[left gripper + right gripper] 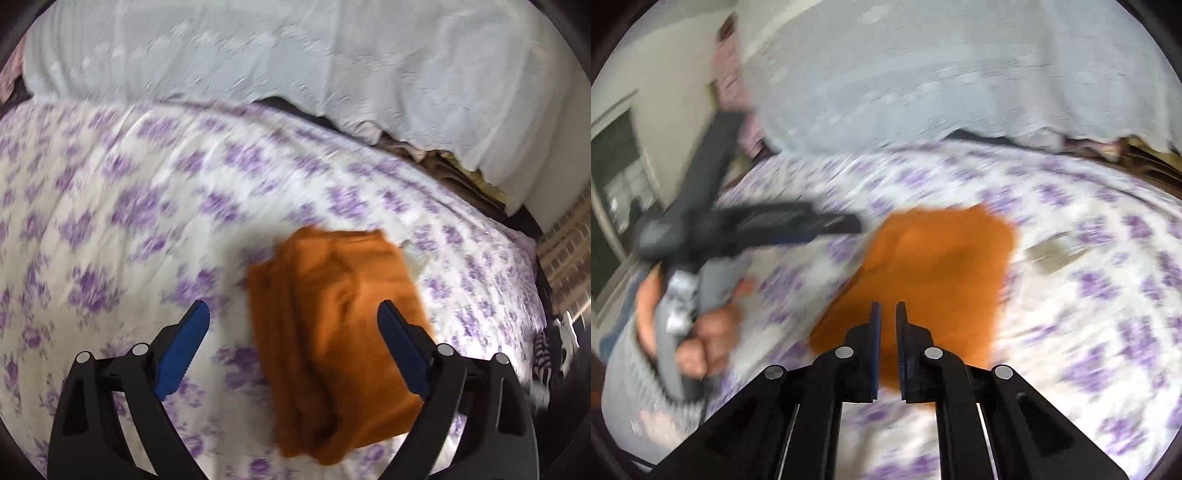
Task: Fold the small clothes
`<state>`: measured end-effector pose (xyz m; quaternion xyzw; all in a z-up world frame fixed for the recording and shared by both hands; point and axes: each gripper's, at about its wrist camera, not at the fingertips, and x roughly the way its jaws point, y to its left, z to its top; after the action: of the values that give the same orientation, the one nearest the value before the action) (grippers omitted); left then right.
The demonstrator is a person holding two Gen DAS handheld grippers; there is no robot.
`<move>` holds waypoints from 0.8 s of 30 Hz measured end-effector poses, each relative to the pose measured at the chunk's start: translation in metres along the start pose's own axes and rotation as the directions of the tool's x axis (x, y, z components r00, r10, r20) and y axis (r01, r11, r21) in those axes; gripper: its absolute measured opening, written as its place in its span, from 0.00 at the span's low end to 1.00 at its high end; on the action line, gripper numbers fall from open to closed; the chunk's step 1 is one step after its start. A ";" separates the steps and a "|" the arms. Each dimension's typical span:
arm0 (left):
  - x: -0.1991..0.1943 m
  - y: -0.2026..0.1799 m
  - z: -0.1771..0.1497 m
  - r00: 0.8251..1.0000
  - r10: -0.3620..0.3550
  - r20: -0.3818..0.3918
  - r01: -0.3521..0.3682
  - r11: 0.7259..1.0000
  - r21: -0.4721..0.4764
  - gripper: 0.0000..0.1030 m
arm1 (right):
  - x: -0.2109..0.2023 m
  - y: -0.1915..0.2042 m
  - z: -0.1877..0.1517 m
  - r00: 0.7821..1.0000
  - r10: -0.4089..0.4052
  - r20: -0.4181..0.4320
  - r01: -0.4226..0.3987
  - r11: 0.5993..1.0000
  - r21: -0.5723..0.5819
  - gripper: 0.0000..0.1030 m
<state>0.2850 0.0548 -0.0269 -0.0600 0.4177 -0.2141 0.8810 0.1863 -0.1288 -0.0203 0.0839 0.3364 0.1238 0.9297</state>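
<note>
Left gripper (293,314) spread wide, released, hovering at 9 o'clock of the folded orange garment (340,295), which lies flat on the floral bedsheet (110,192). Right gripper (888,314) nearly clenched, empty, above the garment's 6 o'clock edge; fold looks finished.

Left tool (293,314) spread wide; right tool (888,314) nearly closed, gripping nothing.

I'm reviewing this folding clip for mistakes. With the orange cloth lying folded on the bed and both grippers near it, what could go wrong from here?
The left gripper is open right over the orange cloth; closing could snag only the top layer and undo the fold. The right gripper, nearly shut, could drag the cloth across the floral bedspread. Both views are motion-blurred, so fast moves may misjudge contact.
</note>
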 end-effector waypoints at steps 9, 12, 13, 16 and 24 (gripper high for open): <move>0.074 0.013 -0.021 0.985 0.068 -0.161 -0.074 0.997 -0.033 0.96 | 0.100 -0.028 0.020 0.993 -0.078 -0.083 0.085 0.993 0.080 0.04; 0.063 0.014 -0.023 0.987 0.064 -0.149 -0.072 0.996 -0.047 0.96 | 0.077 -0.024 0.017 0.997 -0.066 -0.040 0.070 0.993 0.098 0.05; 0.054 0.012 -0.023 0.989 0.063 -0.134 -0.070 0.996 -0.046 0.95 | 0.065 -0.024 0.017 0.998 -0.064 -0.017 0.065 0.993 0.095 0.07; 0.027 0.005 -0.024 0.995 0.058 -0.079 -0.059 0.998 -0.013 0.95 | 0.028 -0.019 0.002 0.999 -0.041 0.029 0.038 0.995 0.087 0.08; 0.038 0.020 -0.041 0.989 0.049 -0.140 -0.058 0.996 -0.062 0.96 | 0.025 -0.026 -0.030 1.000 -0.002 -0.023 0.005 0.993 0.118 0.04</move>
<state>0.2814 0.0593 -0.0862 -0.0628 0.4862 -0.1801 0.8528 0.1894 -0.1441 -0.0644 0.1366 0.3538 0.1031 0.9195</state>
